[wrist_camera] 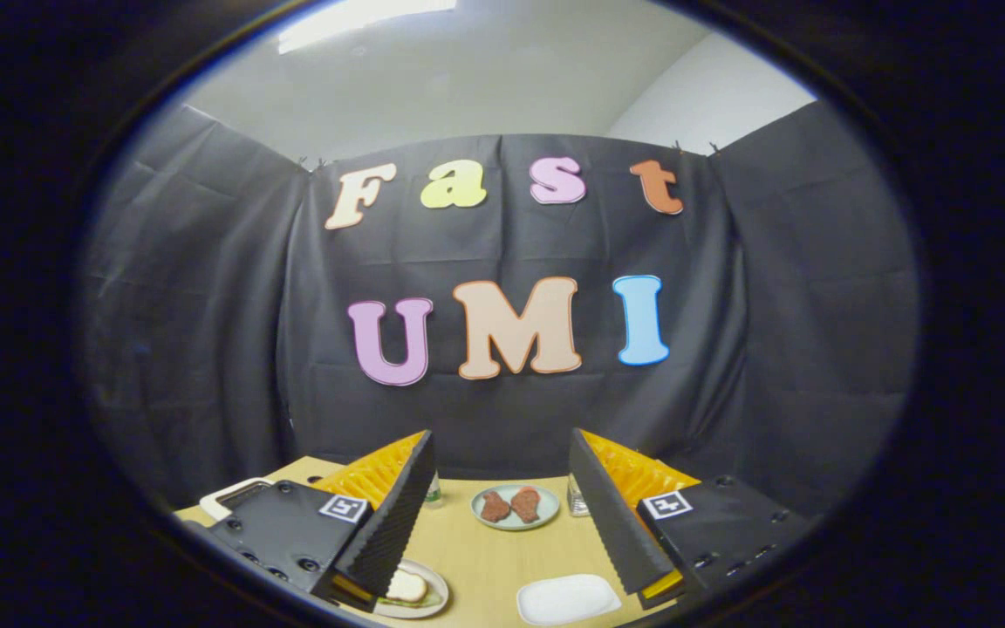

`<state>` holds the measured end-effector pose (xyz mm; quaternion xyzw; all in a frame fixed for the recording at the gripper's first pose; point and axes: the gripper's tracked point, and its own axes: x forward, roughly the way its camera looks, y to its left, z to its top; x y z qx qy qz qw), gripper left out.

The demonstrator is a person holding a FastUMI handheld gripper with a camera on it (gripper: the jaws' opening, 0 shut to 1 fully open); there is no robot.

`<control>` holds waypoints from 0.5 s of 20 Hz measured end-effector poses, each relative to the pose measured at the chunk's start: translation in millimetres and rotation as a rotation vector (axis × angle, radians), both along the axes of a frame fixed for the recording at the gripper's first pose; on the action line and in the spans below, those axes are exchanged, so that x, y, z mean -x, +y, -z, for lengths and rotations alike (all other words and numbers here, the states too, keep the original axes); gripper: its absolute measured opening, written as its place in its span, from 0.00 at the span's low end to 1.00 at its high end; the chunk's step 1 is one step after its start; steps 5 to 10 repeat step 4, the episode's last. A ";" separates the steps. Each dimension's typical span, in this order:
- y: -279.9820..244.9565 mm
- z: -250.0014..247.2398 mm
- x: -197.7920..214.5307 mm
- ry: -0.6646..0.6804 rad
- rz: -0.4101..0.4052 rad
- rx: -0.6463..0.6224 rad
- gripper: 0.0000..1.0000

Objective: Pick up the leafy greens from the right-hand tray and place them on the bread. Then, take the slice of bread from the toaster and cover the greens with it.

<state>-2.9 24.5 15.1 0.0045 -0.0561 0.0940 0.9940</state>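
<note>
Holding my gripper (502, 523) raised over the bench (489, 558), fingers spread wide and grasping nothing, I judge the main risk to be a blind descent. The plate (440, 602) with the bread slice (406, 586) sits at the near edge, partly hidden under my left finger (393, 515), and green shows at the slice's rim. I cannot tell whether the greens lie there already. A white tray (568, 599) lies near the near edge, bare on top. Lowering now could clip the plate. A plate with two meat pieces (515, 506) sits beyond the fingers, glass shakers (577, 497) beside it, and a white appliance (232, 495) stands toward the left edge.
</note>
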 end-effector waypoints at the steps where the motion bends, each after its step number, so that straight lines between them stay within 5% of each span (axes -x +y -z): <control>1: -1.8 -1.4 1.5 -0.003 0.005 0.000 0.98; 10: -9.3 -0.5 0.0 0.005 0.023 0.013 0.98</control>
